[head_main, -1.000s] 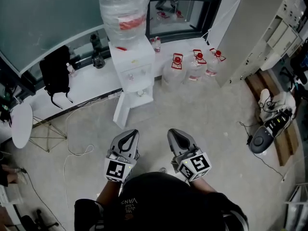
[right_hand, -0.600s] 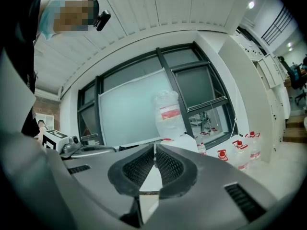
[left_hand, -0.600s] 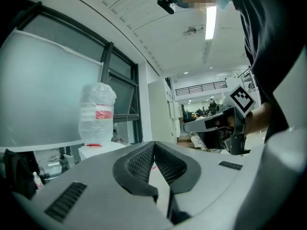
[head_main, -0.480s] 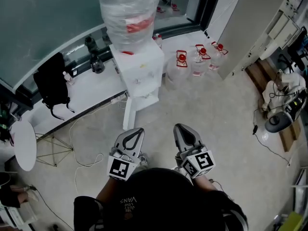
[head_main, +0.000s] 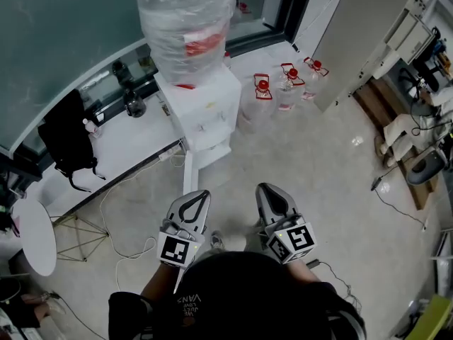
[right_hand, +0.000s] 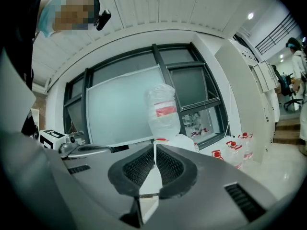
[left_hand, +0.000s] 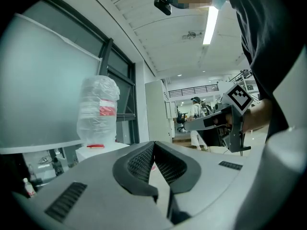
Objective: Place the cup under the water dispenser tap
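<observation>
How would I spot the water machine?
Find the big frosted window. Below it, by the low white ledge, stands the water dispenser. Only it is a white box topped by a huge upturned bottle; the red-capped jugs to its right are far smaller.

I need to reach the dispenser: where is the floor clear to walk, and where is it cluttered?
Bare floor lies in front of the dispenser and on its right, out to the grey partition. Crowded: spare bottles beside the dispenser, cable loops below the ledge on the left, gear along the right edge.
</observation>
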### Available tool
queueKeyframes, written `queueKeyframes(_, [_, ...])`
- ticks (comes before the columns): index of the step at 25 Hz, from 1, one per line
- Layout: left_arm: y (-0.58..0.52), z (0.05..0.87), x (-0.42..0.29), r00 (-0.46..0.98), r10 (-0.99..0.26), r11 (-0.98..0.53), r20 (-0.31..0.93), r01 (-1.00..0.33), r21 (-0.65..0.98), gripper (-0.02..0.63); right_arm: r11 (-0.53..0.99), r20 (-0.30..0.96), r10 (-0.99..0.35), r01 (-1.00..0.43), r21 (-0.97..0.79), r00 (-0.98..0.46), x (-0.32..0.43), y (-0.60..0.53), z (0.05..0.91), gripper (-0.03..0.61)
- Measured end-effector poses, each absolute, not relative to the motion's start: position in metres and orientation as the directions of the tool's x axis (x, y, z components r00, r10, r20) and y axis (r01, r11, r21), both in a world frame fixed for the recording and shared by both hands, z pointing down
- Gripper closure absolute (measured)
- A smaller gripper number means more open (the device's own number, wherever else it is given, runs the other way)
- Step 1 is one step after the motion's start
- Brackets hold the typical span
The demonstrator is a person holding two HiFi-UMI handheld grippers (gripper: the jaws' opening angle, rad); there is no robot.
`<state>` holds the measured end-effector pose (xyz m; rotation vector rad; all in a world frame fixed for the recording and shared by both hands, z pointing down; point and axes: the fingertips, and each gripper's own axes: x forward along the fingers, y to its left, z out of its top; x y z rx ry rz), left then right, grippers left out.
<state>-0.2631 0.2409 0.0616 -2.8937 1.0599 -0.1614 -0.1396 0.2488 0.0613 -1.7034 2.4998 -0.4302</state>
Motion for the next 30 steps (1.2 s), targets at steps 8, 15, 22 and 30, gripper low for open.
queueKeyframes(8, [0.185,0.084,-0.238,0.701,-0.711,-0.703,0.059,-0.710,-0.044,0.595,0.390,0.119,-0.898,-0.891,-0.234,-0.424,-0.110,0.190,0.079,0.533])
queueKeyframes(15, [0.125,0.105,-0.199,0.643,-0.763,-0.645,0.065,-0.764,-0.022,0.594,0.487,0.166,-0.834,-0.843,-0.229,-0.526,-0.081,0.127,0.103,0.534])
queueKeyframes(22, [0.079,0.160,-0.173,0.632,-0.760,-0.646,0.150,-0.761,-0.067,0.594,0.510,0.142,-0.827,-0.832,-0.217,-0.544,-0.064,0.060,0.147,0.534])
queueKeyframes(30, [0.041,0.240,-0.164,0.579,-0.785,-0.596,0.223,-0.803,-0.016,0.594,0.507,0.177,-0.813,-0.823,-0.254,-0.555,-0.057,0.024,0.220,0.534])
